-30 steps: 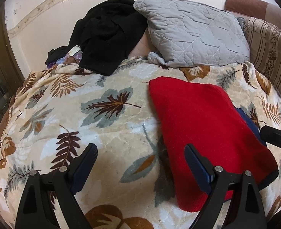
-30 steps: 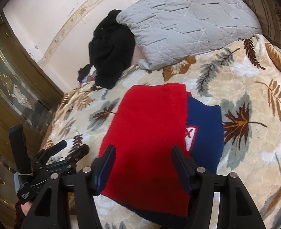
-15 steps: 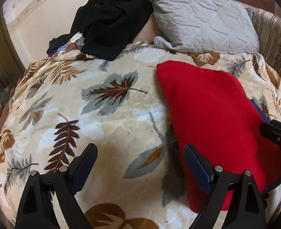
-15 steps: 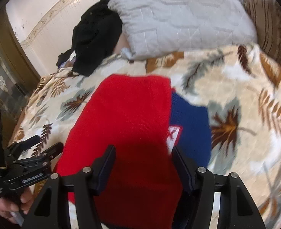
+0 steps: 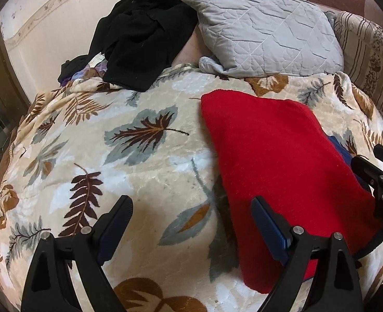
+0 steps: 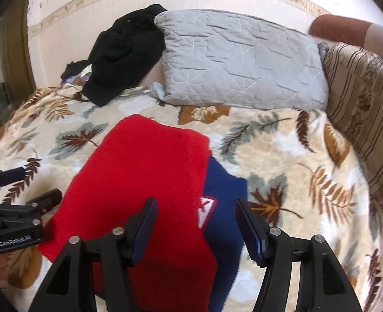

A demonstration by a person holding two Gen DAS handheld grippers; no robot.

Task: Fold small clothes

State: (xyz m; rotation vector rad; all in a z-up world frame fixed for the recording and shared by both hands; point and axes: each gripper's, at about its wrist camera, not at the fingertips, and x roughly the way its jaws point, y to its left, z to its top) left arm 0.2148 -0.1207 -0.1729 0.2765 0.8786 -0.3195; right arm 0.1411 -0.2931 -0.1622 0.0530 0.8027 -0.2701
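A red and navy knitted garment [image 6: 149,182] lies flat on the leaf-patterned blanket [image 6: 282,150], red layer folded over the navy one, a small white patch [image 6: 205,212] showing at their seam. My right gripper [image 6: 195,221] hovers just above its near end, open, nothing between the pads. In the left wrist view the garment [image 5: 274,150] lies to the right; my left gripper [image 5: 191,223] stands open over bare blanket [image 5: 100,156] beside its left edge, right finger [image 5: 268,223] over the red cloth. The left gripper [image 6: 22,202] shows at the right view's left edge.
A grey quilted pillow [image 6: 240,62] and a heap of black clothes [image 6: 123,52] lie at the bed's far end against the wall. A striped cushion [image 6: 368,98] borders the right side. A wooden door frame [image 6: 14,52] stands at the left.
The right wrist view has rolled and swung, so the garment now sits more upright and centred under the right gripper. The left gripper has barely shifted. Neither gripper took hold of anything.
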